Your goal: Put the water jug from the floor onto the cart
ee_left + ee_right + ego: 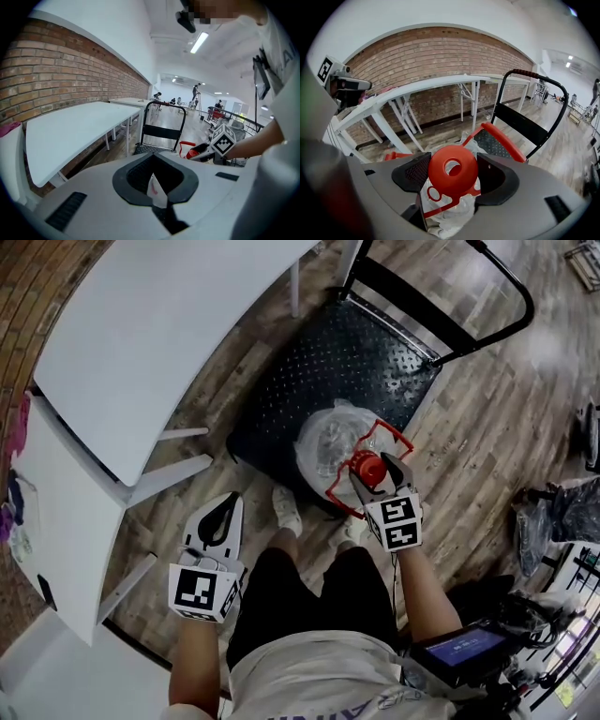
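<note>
There are two of the tools, a left hand-held gripper (223,510) and a right hand-held gripper (380,472). There is one water jug (323,448) with one red cap (372,468), between the right one's jaws. Just beyond the right hand-held gripper stands one black cart (319,362), three white tabletops (159,324) lie to the left of the left one, and two pale shoes (287,509) show between the pair.

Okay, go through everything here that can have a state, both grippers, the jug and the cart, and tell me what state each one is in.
Water jug: upright, red cap on, wrapped in clear plastic, at the cart's near edge; lifted or resting, cannot tell.
Right gripper: shut on the red cap.
Left gripper: jaws together, held aside, away from the jug.
Cart: handle upright.
</note>
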`<state>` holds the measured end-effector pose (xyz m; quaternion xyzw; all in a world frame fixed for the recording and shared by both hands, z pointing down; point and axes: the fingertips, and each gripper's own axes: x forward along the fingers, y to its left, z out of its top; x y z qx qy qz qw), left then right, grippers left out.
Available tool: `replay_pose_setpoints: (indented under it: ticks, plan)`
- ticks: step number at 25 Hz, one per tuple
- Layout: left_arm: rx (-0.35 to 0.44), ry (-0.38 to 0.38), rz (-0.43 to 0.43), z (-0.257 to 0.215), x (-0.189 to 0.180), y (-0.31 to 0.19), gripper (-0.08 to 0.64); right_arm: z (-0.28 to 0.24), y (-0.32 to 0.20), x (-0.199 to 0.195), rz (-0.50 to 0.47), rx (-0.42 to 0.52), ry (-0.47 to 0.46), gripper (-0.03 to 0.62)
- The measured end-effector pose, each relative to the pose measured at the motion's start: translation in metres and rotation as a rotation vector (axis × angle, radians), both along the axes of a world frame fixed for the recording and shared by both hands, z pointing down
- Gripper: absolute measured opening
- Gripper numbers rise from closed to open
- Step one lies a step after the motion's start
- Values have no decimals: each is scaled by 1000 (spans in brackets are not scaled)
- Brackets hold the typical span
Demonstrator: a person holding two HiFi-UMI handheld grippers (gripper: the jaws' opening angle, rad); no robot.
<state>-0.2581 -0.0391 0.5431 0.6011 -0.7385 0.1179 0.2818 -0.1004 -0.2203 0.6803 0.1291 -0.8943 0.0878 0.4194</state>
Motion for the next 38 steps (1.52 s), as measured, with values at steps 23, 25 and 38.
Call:
replay_pose_setpoints:
  ticks: [23,25,38]
  plan:
    - [21,63,69,7,7,-11,2,-17,23,-29,6,-22,-60,311]
    - [36,64,85,3,7,-15,2,-34,23,-29,7,-9,-68,311]
    - [123,59,352,-40,34,-43,2,-154,21,41,283,168,-144,311]
